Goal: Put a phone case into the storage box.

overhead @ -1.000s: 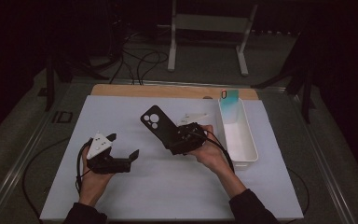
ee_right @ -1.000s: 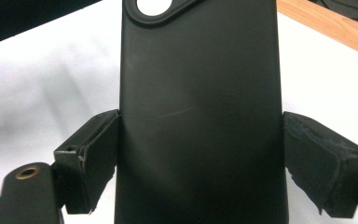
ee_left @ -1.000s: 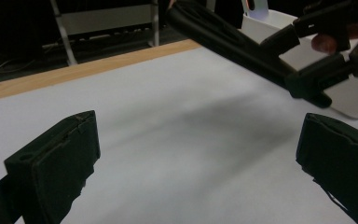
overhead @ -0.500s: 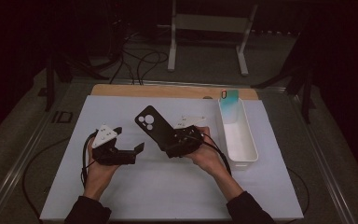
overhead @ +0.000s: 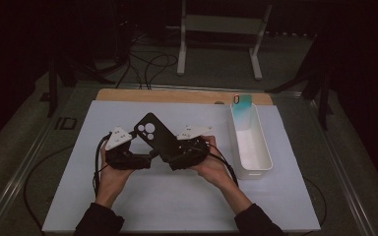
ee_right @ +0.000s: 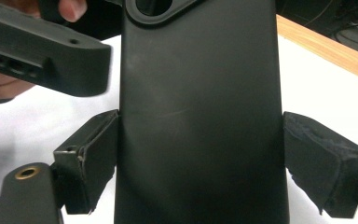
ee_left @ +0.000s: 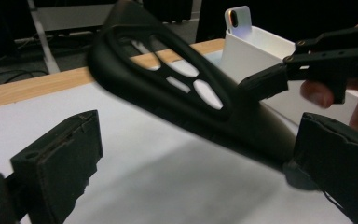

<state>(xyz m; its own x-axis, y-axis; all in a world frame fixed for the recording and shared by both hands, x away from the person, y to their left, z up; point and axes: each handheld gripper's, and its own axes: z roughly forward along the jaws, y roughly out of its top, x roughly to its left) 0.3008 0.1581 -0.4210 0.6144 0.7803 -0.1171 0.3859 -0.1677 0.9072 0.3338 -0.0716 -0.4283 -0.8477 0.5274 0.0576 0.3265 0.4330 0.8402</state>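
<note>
The left tool (overhead: 145,158) is sitting low over the white table (overhead: 78,196), its jaws standing spread apart. In the left gripper view one jaw is rising at the lower left and the other at the lower right, and the black phone case (ee_left: 186,98) is lying across the gap between them; its lower end is just beside the right-hand jaw, though whether they are touching cannot be told.

In the high view the black phone case is tilting up and to the left from the middle of the table, its camera cut-out at the raised end, between the two hands.

The right tool (overhead: 172,156) is pinching the black phone case by its long edges: in the right gripper view both jaws are pressing against the sides of the case, held clear of the table.

Further right, a white tray (overhead: 261,162) is standing on the table, with a pale blue phone (overhead: 242,102) leaning upright at its far end.
</note>
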